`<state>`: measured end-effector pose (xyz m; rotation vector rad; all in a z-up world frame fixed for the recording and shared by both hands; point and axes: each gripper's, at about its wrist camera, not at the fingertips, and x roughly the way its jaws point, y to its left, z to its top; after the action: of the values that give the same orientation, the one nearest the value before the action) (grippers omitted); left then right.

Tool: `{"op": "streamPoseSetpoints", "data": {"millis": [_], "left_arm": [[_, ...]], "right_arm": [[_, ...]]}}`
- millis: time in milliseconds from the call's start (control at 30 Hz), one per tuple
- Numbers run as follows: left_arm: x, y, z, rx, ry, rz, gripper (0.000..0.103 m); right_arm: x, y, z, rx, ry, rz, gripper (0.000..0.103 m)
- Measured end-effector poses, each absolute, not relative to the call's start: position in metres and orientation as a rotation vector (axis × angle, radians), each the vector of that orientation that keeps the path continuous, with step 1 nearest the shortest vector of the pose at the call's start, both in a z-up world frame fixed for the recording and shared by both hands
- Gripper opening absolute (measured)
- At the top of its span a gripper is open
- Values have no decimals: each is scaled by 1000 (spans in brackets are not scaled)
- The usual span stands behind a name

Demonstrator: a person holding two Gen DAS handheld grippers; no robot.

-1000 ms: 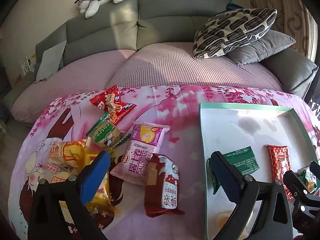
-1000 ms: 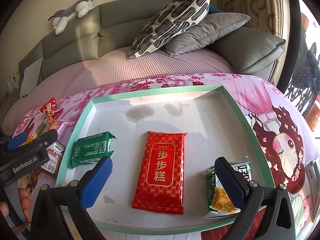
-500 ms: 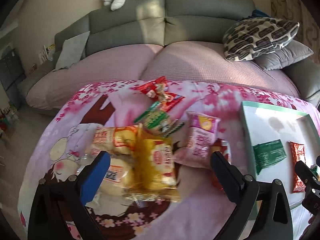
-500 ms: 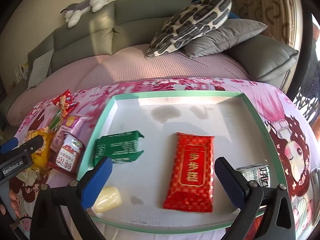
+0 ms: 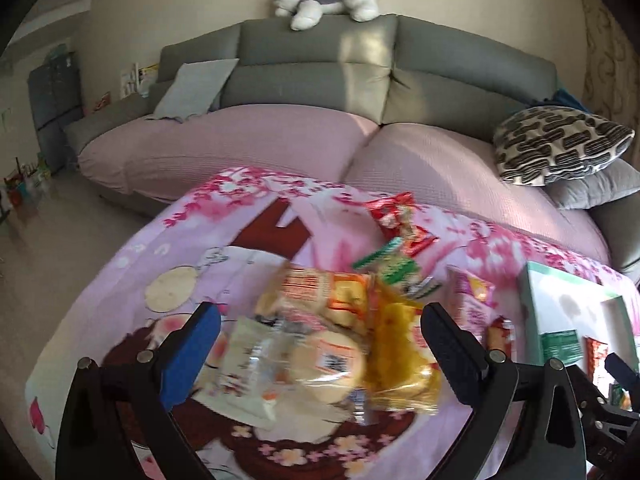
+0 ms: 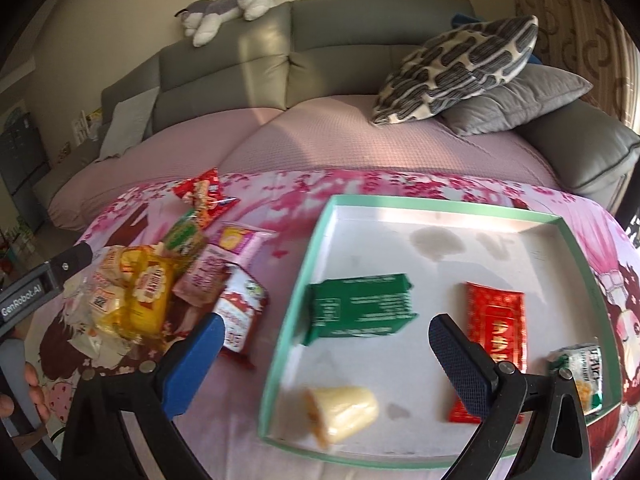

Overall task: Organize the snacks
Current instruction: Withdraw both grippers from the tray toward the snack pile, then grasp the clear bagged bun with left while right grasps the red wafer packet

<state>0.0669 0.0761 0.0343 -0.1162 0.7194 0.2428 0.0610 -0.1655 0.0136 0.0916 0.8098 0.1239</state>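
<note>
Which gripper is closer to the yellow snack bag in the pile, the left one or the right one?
Left. The left gripper is open right over the yellow snack bag. The right gripper is open farther away, at the near left corner of the tray.

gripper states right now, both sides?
Left gripper: open, holding nothing, over the snack pile.
Right gripper: open, holding nothing, over the tray.

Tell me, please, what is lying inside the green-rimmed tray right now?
Inside the tray: a green packet, a red packet, a pale yellow wrapped snack and a green-white packet. The right claw covers part of the red packet.
</note>
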Motion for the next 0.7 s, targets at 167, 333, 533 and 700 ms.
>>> {"op": "streamPoseSetpoints", "data": {"millis": [167,333,533,700], "left_arm": [[63,100,32,-147,732,259,100],[63,117,33,-190,732,265,100],[72,121,16,-200,771,225,100],[82,118,3,-205,817,191,100]], "right_arm": [[63,-140,10,85,816,174,103],[64,-111,8,31,795,230,103],[68,-92,0,31,794,255,103],[74,-89,-3,52,792,262,100]]}}
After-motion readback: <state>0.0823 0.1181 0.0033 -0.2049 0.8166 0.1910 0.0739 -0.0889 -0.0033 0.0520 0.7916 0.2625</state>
